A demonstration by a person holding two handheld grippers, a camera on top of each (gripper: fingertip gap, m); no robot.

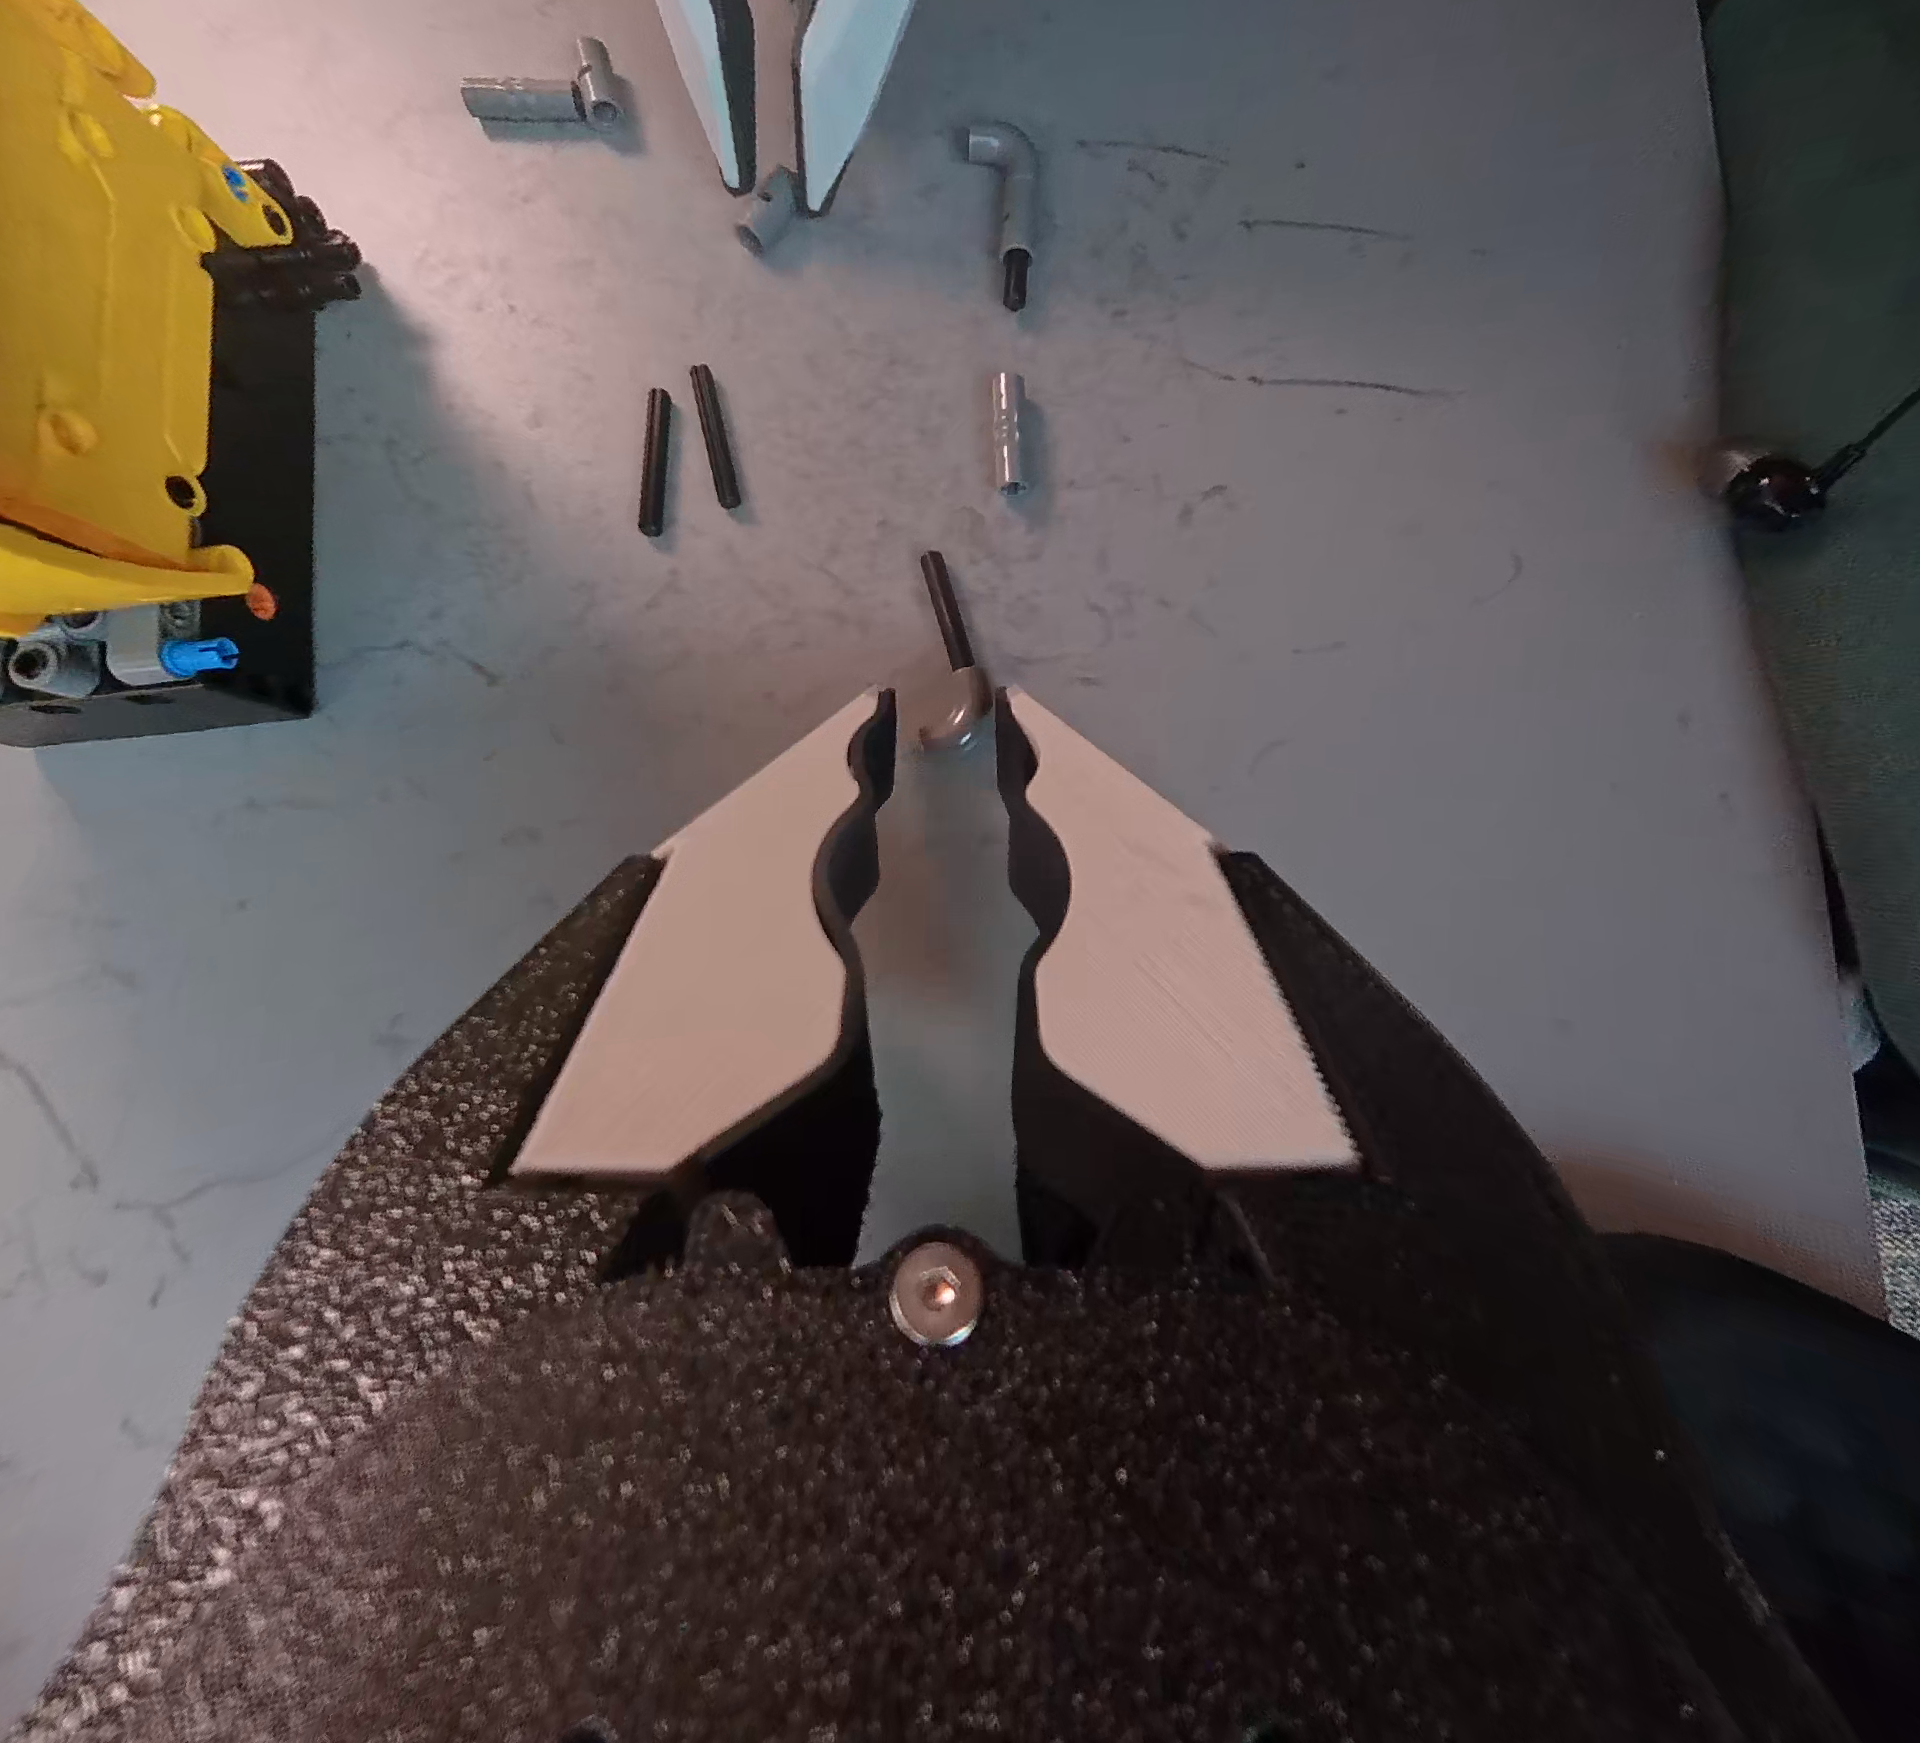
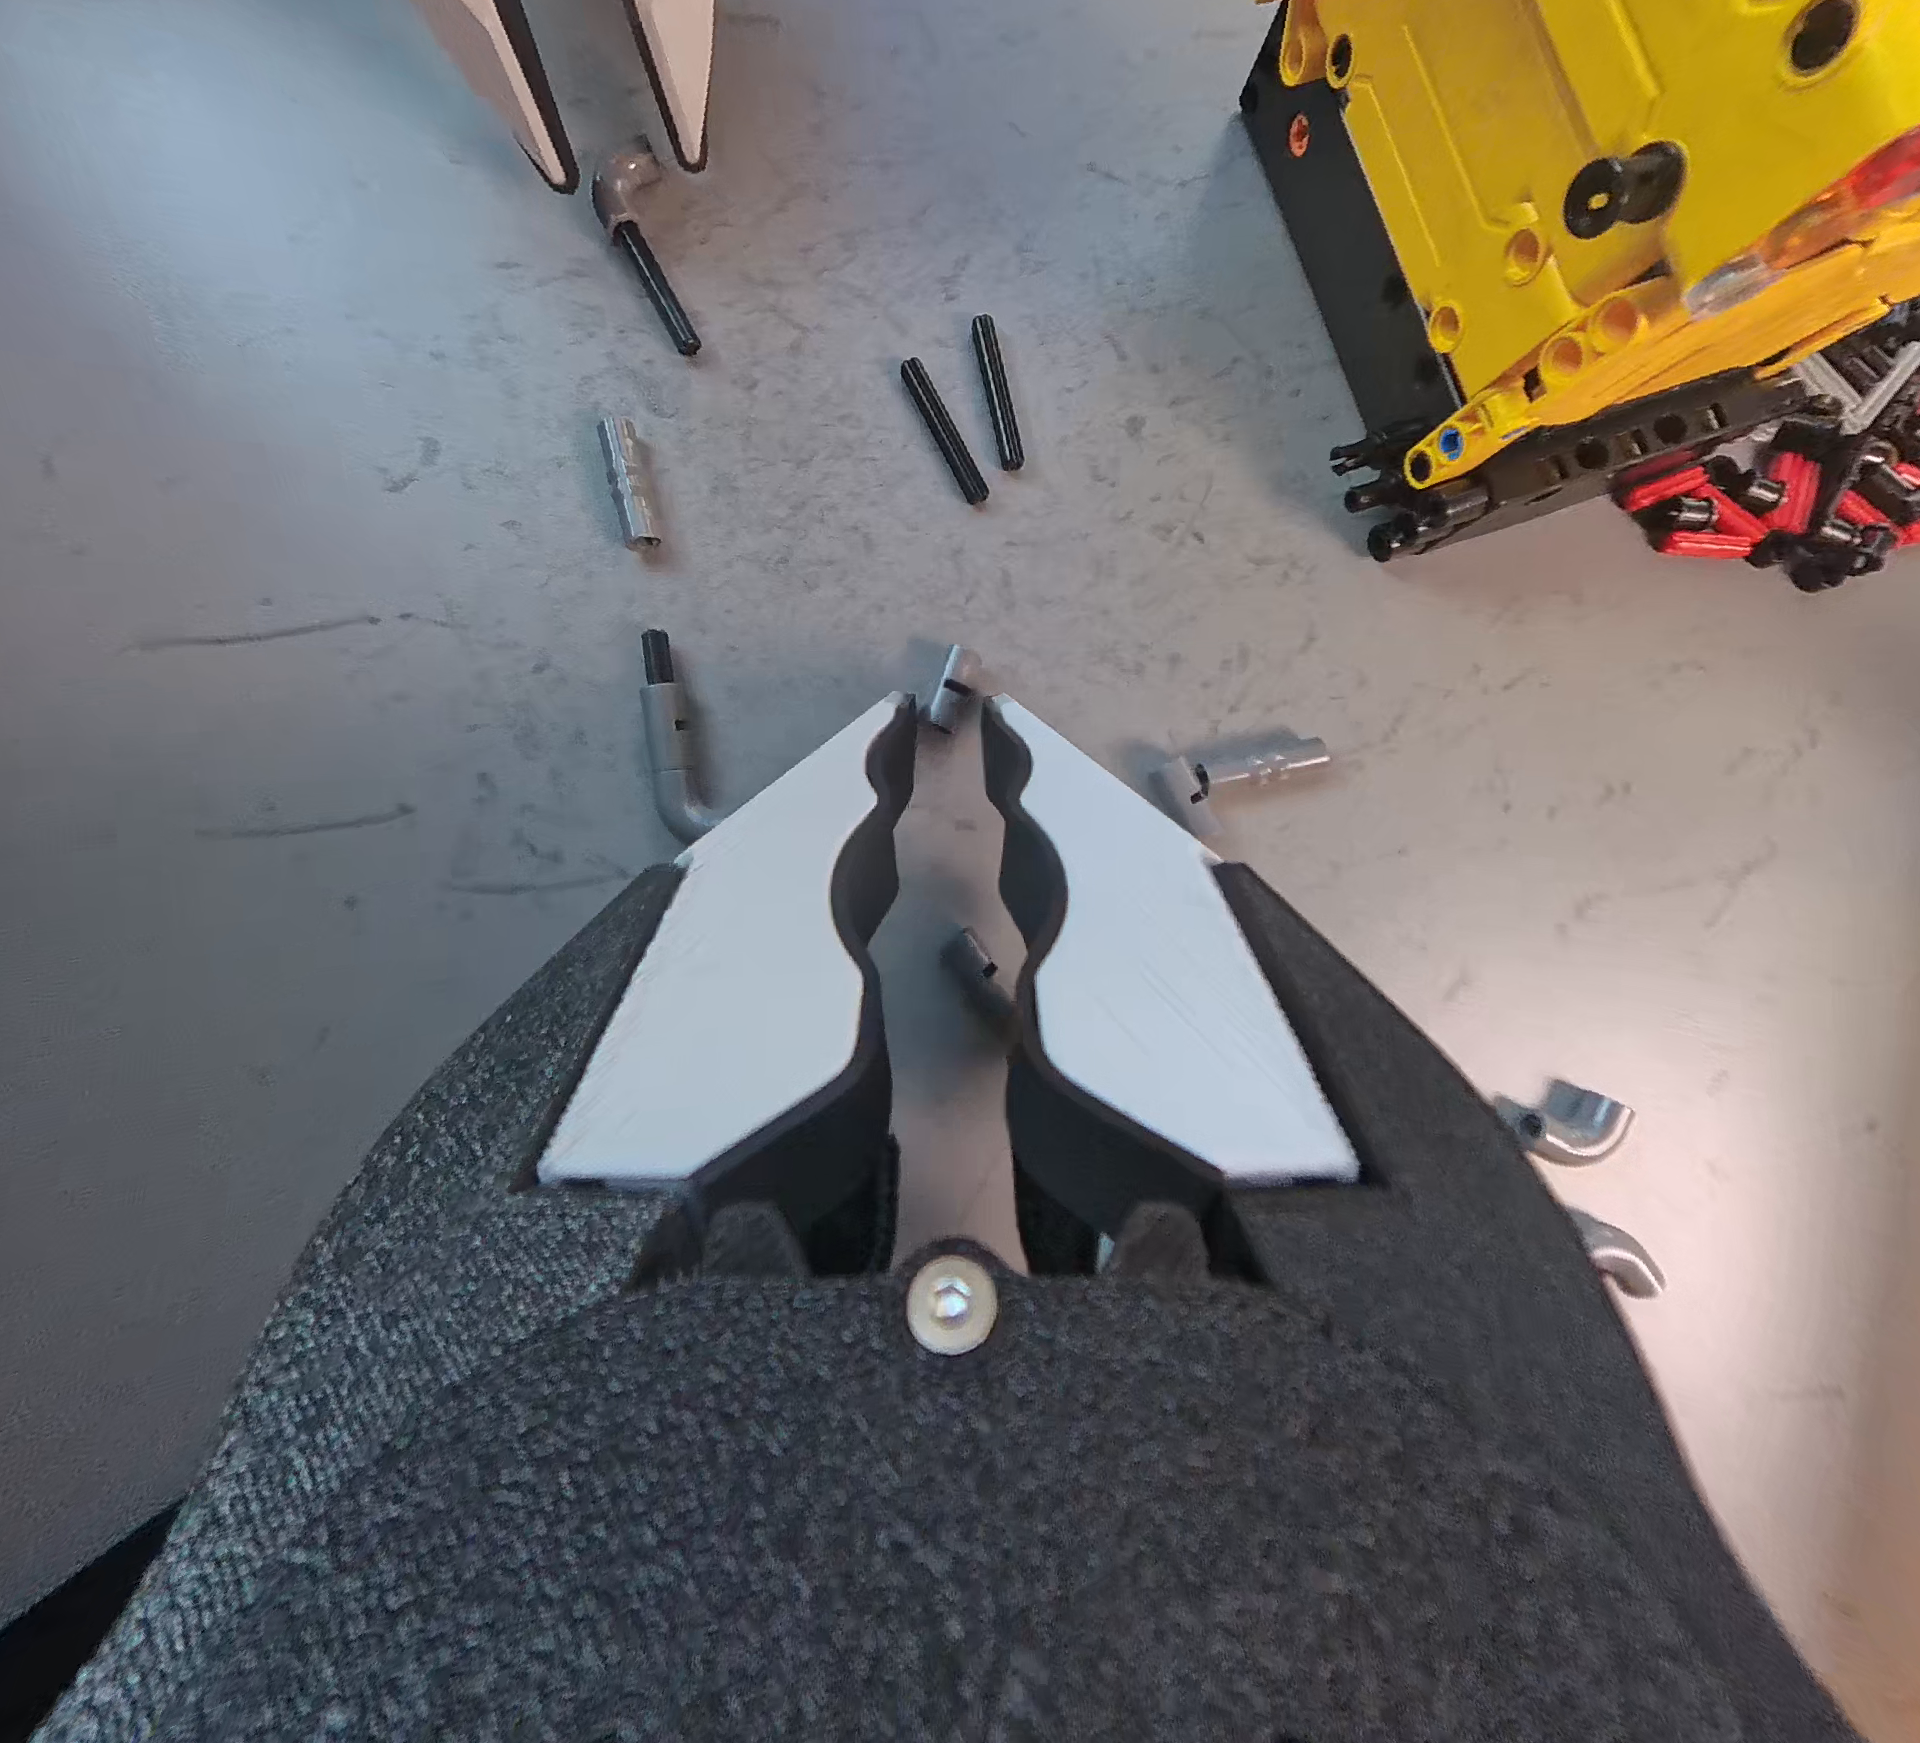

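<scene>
Grey scuffed tabletop (image 1: 1299,758) carries small building-set parts and a yellow-and-black brick model (image 1: 135,405).

Left hand-held gripper (image 1: 943,706): jaws at a narrow gap, tips flanking a grey elbow connector (image 1: 951,714) with a black axle (image 1: 948,607) sticking out away from the camera. The right jaw's tip looks to touch the elbow; a firm clamp cannot be confirmed. The right wrist view shows the same elbow (image 2: 627,187) lying on the tabletop between those tips.

Right hand-held gripper (image 2: 948,699): jaws also narrow, tips on either side of a small grey connector (image 2: 948,680), which sits just at and beyond the tip line. Contact is uncertain; grip cannot be told.

Relative to the model: two loose black axles (image 1: 686,441) lie nearest it, side by side; a grey sleeve (image 1: 1008,431) lies farther off, past the axles; a second elbow with a black pin (image 1: 1008,207) lies beyond the sleeve.

Right wrist view only: red and black pieces (image 2: 1787,498) at the model's end, a short grey pin (image 2: 971,961) between the right gripper's jaws farther back, two curved grey pieces (image 2: 1574,1122) at the right edge.

Left wrist view only: the tabletop edge, and a dark knob on a cord (image 1: 1766,483) beside it.
</scene>
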